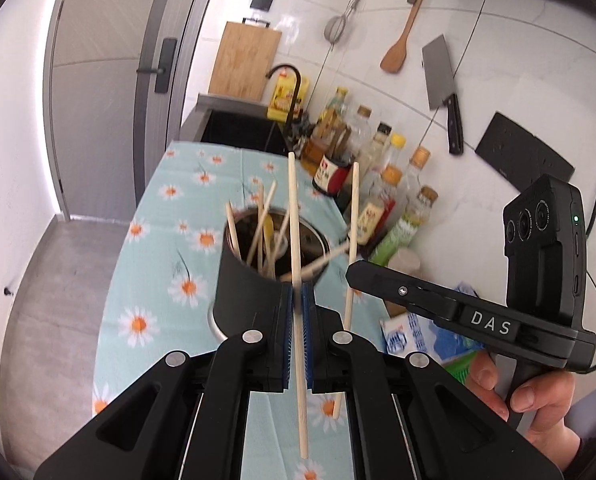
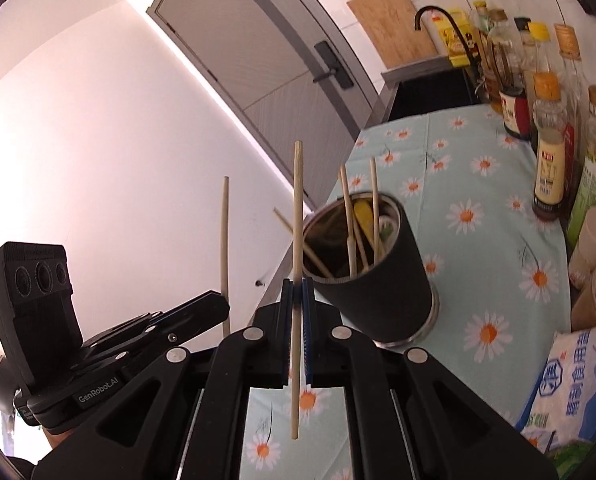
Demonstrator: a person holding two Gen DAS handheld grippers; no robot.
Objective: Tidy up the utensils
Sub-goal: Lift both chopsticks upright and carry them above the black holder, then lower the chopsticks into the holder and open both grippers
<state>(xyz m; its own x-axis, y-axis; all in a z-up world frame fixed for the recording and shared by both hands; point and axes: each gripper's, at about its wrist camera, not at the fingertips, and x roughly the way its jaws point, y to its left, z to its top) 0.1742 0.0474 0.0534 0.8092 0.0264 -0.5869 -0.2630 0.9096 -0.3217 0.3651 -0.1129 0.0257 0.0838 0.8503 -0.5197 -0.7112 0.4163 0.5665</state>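
Above the tabletop [image 1: 150, 280], covered with a pale blue daisy-print cloth, both grippers hovered near a dark cup [image 1: 254, 280] that stood upright and already held several chopsticks leaning at different angles, along with something yellow. The left gripper [image 1: 298, 300] was clamped on a single chopstick [image 1: 296, 240], which stood nearly upright between its blue pads, its top end well above the cup's rim and its lower end hanging below the jaws. The right gripper [image 2: 296, 292] likewise pinched a chopstick of its own [image 2: 297, 208], held upright just beside the cup on its left in the right wrist view. In the left wrist view the right gripper's chopstick showed as a second stick just right of the cup. A row of bottles [image 1: 377, 168] stood along the tiled wall behind the cup, and a cleaver [image 1: 441, 80] and a wooden spatula [image 1: 397, 48] hung higher on that wall.
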